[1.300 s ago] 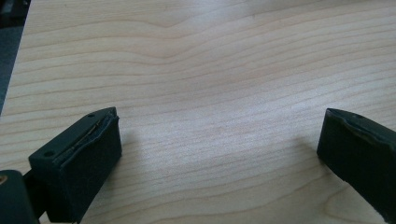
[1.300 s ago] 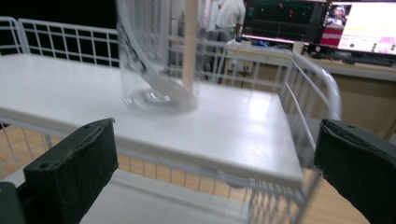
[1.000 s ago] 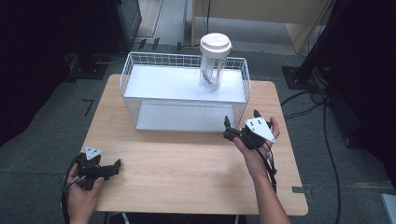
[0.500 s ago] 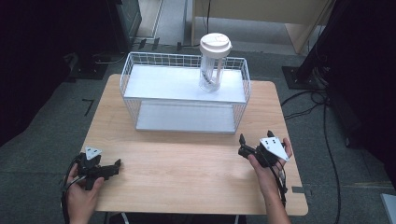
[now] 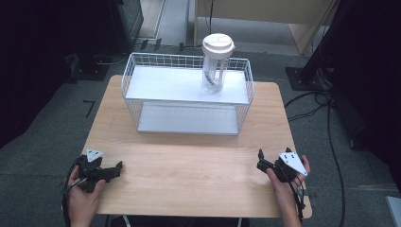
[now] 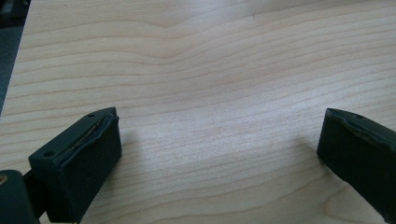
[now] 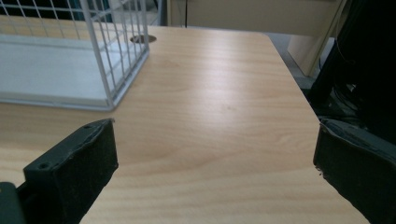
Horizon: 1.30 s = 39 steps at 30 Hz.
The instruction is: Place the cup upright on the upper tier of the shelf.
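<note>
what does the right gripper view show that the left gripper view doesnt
Right gripper view alone: the corner of the white wire rack with its white shelf, a round cable hole in the tabletop, the table's far edge and a light wooden cabinet beyond it.

Left gripper view alone: a strip of dark floor past the table's edge.

Shared: the light wooden table under two black jaws standing wide apart, with nothing between them.
</note>
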Available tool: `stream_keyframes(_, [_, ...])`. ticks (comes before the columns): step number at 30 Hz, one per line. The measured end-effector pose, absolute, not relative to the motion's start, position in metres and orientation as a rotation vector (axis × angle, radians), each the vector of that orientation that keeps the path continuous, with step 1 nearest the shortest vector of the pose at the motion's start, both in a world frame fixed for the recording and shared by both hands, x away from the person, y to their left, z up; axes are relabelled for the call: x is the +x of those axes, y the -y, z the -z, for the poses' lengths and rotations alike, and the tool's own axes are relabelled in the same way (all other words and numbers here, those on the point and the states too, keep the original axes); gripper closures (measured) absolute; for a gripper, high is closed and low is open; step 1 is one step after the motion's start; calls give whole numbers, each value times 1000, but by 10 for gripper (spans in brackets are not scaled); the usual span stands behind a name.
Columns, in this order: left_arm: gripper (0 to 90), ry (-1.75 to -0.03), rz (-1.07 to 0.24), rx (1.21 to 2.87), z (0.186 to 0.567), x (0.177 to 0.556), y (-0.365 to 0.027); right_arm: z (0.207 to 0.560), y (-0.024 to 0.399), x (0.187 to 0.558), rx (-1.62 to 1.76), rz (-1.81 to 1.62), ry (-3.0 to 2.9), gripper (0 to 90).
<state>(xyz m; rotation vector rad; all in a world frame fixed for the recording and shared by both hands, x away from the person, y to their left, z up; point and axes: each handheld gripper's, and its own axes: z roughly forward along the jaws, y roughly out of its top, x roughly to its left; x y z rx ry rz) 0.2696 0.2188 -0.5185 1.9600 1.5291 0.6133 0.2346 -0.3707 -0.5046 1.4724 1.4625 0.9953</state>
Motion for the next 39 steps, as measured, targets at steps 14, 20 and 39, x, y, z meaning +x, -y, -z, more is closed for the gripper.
stream_keyframes(14, [1,-1529,-613,1960,518,270,-219,517,395,208,1509,-928,-1524,0])
stream_keyframes(20, [0,-1530,-613,1959,518,270,-219,520,399,202,1530,-855,-1619,0])
stream_keyframes(39, [0,-1530,-613,1959,519,270,-219,527,415,192,1730,-784,-1817,0])
